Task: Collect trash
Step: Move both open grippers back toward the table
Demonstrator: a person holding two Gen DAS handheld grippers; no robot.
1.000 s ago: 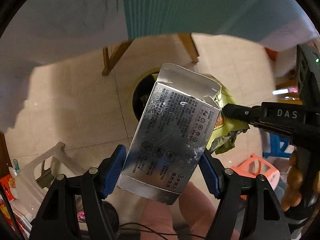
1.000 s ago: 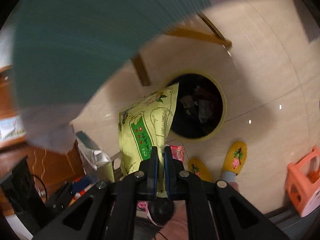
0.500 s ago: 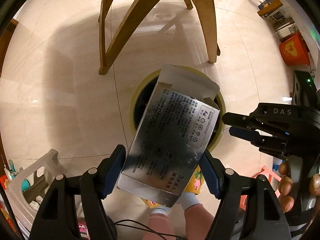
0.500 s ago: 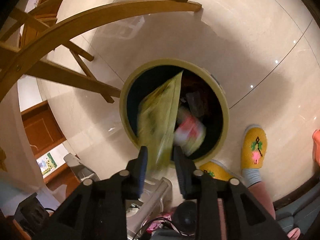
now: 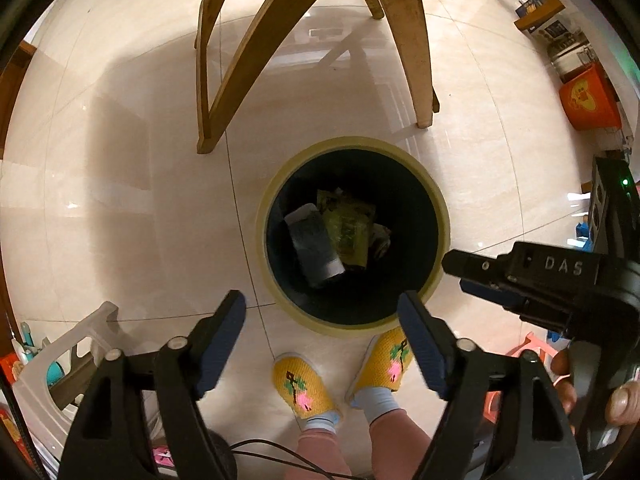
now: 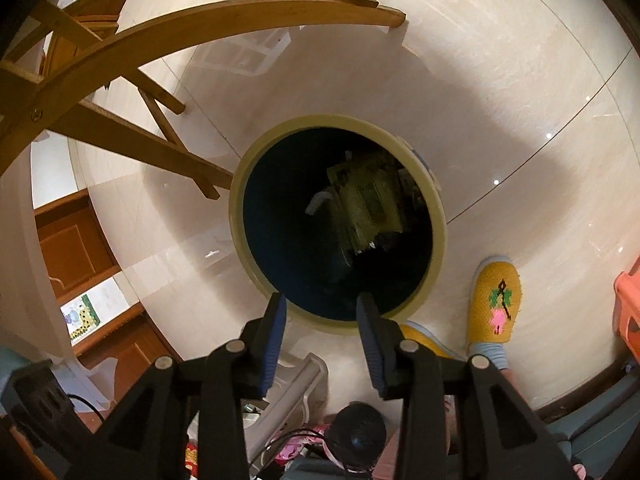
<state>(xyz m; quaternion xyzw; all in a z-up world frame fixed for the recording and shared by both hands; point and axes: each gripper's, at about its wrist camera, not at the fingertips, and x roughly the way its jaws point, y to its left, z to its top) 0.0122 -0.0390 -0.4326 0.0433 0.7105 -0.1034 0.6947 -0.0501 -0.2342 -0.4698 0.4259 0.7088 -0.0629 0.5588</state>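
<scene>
A round trash bin with a cream rim (image 5: 439, 216) (image 6: 438, 216) stands on the floor below both grippers. Inside it lie a silver box (image 5: 314, 246) and a yellow-green bag (image 5: 350, 228) (image 6: 370, 204); only a pale edge of the box (image 6: 318, 202) shows in the right wrist view. My left gripper (image 5: 322, 334) is open and empty above the bin's near rim. My right gripper (image 6: 322, 320) is open and empty above the near rim too, and it also shows in the left wrist view (image 5: 460, 274) at the bin's right side.
Wooden chair legs (image 5: 240, 64) (image 6: 120, 80) stand just beyond the bin. The person's yellow slippers (image 5: 302, 384) (image 6: 496, 300) are beside the near rim. A white plastic stool (image 5: 64, 364), an orange stool (image 6: 628, 304) and an orange bucket (image 5: 588, 96) stand around on the tiled floor.
Both grippers opened. The yellow-green bag dropped from my right gripper and the silver box dropped from my left gripper; both now lie in the bin.
</scene>
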